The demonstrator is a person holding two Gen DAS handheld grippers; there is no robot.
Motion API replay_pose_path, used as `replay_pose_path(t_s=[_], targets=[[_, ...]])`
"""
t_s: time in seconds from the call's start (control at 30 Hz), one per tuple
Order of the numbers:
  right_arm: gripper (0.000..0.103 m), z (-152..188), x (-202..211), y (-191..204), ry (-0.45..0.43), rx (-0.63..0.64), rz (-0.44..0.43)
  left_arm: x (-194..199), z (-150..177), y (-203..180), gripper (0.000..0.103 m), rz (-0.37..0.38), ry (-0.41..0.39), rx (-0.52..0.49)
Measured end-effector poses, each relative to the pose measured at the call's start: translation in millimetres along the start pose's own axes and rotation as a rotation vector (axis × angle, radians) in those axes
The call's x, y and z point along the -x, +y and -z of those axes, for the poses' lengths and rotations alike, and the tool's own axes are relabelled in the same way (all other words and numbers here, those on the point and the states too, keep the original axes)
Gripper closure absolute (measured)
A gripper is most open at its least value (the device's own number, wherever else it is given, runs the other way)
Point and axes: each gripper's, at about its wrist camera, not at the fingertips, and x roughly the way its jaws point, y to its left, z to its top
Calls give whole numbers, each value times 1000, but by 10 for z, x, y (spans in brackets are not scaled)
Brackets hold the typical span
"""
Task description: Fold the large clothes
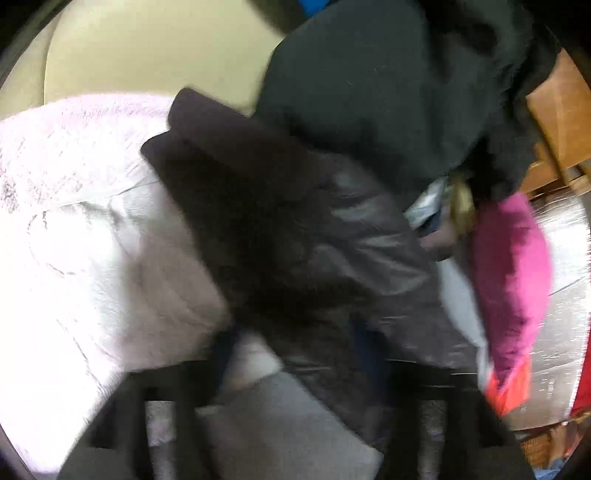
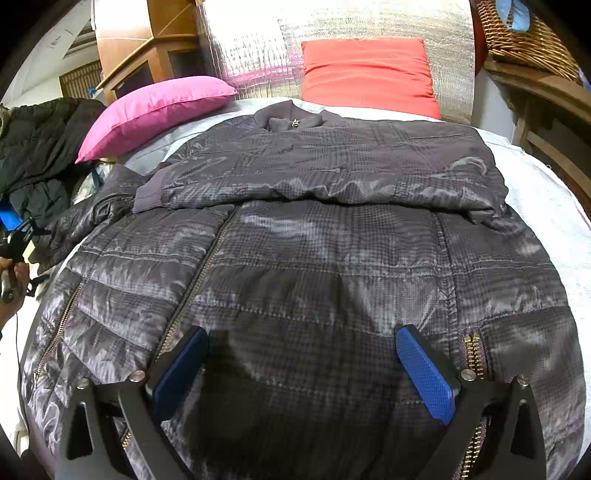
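Note:
A large grey quilted jacket [image 2: 314,258] lies front up on the bed, its right sleeve folded across the chest and its zipper [image 2: 207,266] running down the middle. My right gripper [image 2: 301,343] is open, its blue pads [image 2: 424,373] resting over the jacket's lower hem. In the blurred left wrist view a dark sleeve of the jacket [image 1: 280,236] runs up from my left gripper [image 1: 295,373]; the fingers seem shut on it. The left gripper also shows at the far left of the right wrist view [image 2: 14,251].
A pink pillow [image 2: 155,110] and a red pillow [image 2: 369,74] lie at the bed's head. A black jacket [image 2: 40,147] is piled at the left. A wicker basket [image 2: 528,33] stands on wooden furniture at right. White and pink bedding [image 1: 81,206] lies at left.

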Motion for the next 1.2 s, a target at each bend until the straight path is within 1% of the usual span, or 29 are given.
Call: replay_pose_path(t_s=[0.03, 0.07, 0.13, 0.17, 0.27, 0.3, 0.33, 0.4, 0.53, 0.57, 0.6, 0.63, 0.67, 0.7, 0.73, 0.77, 0.83, 0.87, 0.9, 0.93, 0.97, 1.0, 1.07, 1.1, 1.13, 1.2], targets=[[0, 2, -1, -1, 0, 0, 0, -58, -31, 68, 93, -6, 20, 22], [0, 1, 0, -2, 0, 0, -1, -64, -42, 98, 95, 10, 21, 31], [0, 2, -3, -4, -1, -1, -2, -30, -54, 63, 97, 1, 20, 2], [0, 2, -4, -1, 0, -1, -1, 39, -48, -6, 99, -15, -1, -36], [0, 4, 0, -3, -1, -1, -1, 353, 65, -389, 100, -64, -103, -204], [0, 4, 1, -6, -1, -2, -2, 487, 146, -575, 100, -73, -148, -283], [0, 4, 2, -8, -2, -2, -2, 668, 260, -818, 100, -71, -205, -377], [0, 2, 4, -10, -3, -3, -3, 915, 419, -1189, 100, -54, -280, -495], [0, -5, 4, -5, -5, -8, -7, 1436, 882, -2014, 100, 45, -404, -701], [0, -4, 2, -1, -6, -9, -8, 1548, 1091, -2242, 100, 79, -430, -758], [0, -8, 0, -2, -8, -11, -10, 1653, 1230, -2390, 100, 106, -445, -802], [0, -10, 0, -5, -10, -15, -14, 1718, 1419, -2580, 100, 134, -458, -847], [0, -4, -4, -4, -13, -19, -19, 1783, 1678, -2834, 100, 170, -466, -908], [0, -3, -3, -10, -16, -25, -25, 1806, 1865, -2991, 100, 198, -467, -952], [0, -3, 1, -18, -19, -30, -32, 1837, 2175, -3204, 100, 238, -466, -1017], [0, -2, 3, -24, -22, -35, -38, 1850, 2367, -3338, 100, 260, -463, -1054], [0, -2, 13, -46, -29, -49, -55, 1792, 2867, -3576, 100, 328, -425, -1162], [0, -3, 17, -57, -33, -56, -64, 1773, 3178, -3652, 100, 364, -387, -1225], [0, -3, 20, -67, -36, -63, -72, 1698, 3418, -3691, 100, 382, -355, -1268], [0, -2, 21, -75, -39, -69, -80, 1556, 3752, -3740, 99, 400, -288, -1334], [0, -7, 20, -86, -40, -73, -85, 1423, 3928, -3747, 90, 400, -232, -1381], [0, -10, 21, -93, -42, -78, -90, 1291, 4162, -3731, 67, 386, -159, -1428], [0, -11, 24, -104, -47, -88, -102, 979, 4529, -3640, 40, 336, -2, -1494], [0, -10, 25, -109, -49, -93, -109, 848, 4615, -3552, 40, 312, 36, -1503], [0, -5, 27, -114, -51, -98, -115, 744, 4640, -3468, 40, 287, 51, -1512], [0, -1, 23, -129, -54, -105, -122, 684, 4610, -3251, 39, 239, 65, -1517]])
